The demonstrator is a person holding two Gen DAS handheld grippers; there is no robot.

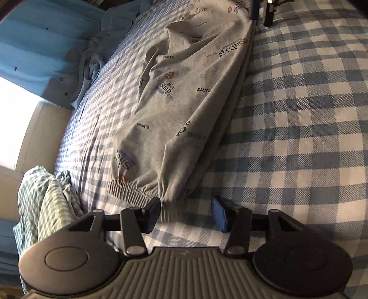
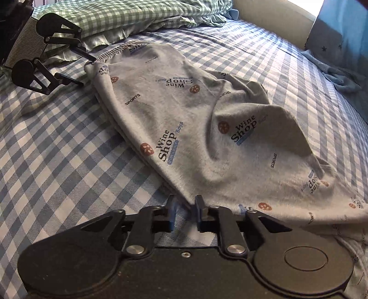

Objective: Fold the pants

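Grey printed pants [image 1: 184, 103] lie folded lengthwise on the checked bedsheet [image 1: 299, 115]. Left gripper [image 1: 187, 214] released, cuff corner between its parted pads (not pinched). Right gripper [image 2: 185, 212] also released, the folded edge just ahead of its jaws.

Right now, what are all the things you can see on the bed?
pants: one, grey with printed words, folded lengthwise across the middle of the bed.
bed sheet: one, blue and white check, under the pants.
bedding: one bundle, green and white check, at the end by the ribbed cuff.
curtain: one, blue with stars, beside the bed.
blue cloth: one, crumpled, at the bed's edge near the curtain.
left hand-held gripper: one, black, open at the cuff end.
right hand-held gripper: one, black, open at the other end.
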